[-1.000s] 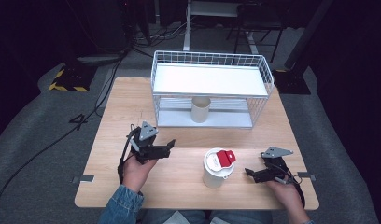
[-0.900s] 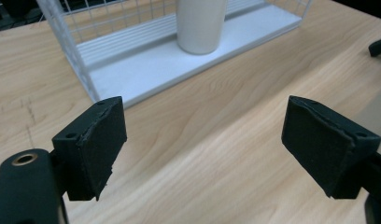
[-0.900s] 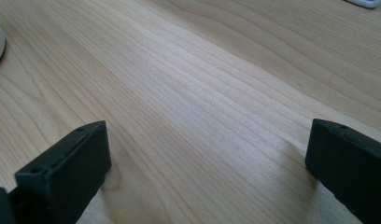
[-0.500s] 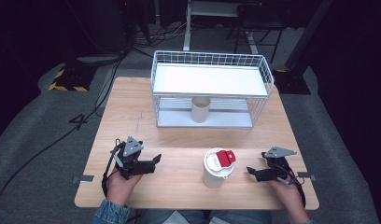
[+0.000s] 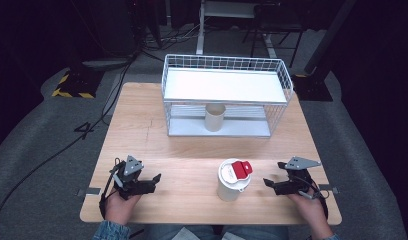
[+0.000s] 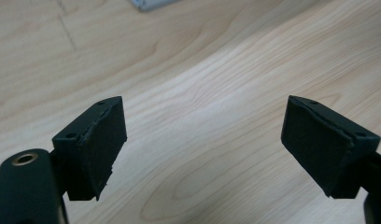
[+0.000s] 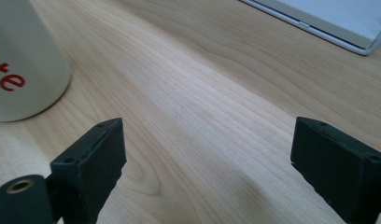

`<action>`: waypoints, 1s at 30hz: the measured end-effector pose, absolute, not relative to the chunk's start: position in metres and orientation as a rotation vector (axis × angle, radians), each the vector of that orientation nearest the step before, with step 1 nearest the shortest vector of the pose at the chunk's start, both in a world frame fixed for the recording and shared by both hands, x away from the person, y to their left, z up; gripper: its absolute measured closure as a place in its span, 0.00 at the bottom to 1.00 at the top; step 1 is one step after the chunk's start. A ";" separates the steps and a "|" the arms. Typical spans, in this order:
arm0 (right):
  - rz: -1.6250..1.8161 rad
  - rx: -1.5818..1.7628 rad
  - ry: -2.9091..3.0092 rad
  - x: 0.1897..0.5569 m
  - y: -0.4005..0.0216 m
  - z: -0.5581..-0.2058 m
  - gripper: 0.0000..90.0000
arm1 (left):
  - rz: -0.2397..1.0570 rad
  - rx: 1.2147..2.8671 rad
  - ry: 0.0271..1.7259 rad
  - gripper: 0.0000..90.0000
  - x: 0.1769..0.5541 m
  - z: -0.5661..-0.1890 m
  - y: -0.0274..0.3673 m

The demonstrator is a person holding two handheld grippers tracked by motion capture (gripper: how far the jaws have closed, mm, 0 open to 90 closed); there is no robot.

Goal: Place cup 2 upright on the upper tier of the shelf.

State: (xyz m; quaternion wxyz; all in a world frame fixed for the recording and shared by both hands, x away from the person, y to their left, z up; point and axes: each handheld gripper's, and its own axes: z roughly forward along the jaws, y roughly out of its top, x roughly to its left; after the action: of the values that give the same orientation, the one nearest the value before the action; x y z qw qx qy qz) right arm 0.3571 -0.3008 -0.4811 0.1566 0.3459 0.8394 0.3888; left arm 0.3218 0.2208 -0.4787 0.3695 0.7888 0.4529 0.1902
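Note:
A white cup with a white lid and red tab (image 5: 233, 179) stands on the wooden table (image 5: 192, 150) near the front edge; its side with red lettering (image 7: 25, 60) appears at the left of the right gripper view. My left gripper (image 5: 154, 180) rests at the front left, open, with bare wood between its jaws (image 6: 202, 140). To the right of the cup my right gripper (image 5: 268, 184) is open too, a short gap from it, nothing between its jaws (image 7: 207, 158). A beige cup (image 5: 215, 117) stands upright on the lower level of the white wire rack (image 5: 227, 95).
The rack occupies the back middle of the table, with a white shelf on top; its base corner (image 7: 347, 23) lies ahead of the right gripper. A black cable (image 5: 57, 150) runs over the grey floor at the left. Bare wood lies between rack and grippers.
My left gripper has drawn back toward the front left edge of the table and lowered. The right gripper and the white cup have barely moved.

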 end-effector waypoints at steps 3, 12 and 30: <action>1.121 0.958 2.413 0.353 -0.297 -0.475 0.12 | 0.464 2.025 1.204 0.17 0.324 -0.486 0.224; 1.189 0.938 2.419 0.347 -0.291 -0.467 0.12 | 0.463 2.143 1.246 0.17 0.334 -0.499 0.217; 1.327 0.811 2.464 0.325 -0.267 -0.447 0.12 | 0.447 2.116 1.217 0.08 0.340 -0.505 0.220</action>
State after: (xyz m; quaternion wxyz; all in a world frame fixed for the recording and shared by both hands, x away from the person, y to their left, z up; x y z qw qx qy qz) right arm 0.3252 -0.2671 -0.4466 0.1137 0.2767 0.8400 0.4526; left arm 0.3401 0.2197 -0.5053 0.3241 0.8066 0.4641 0.1706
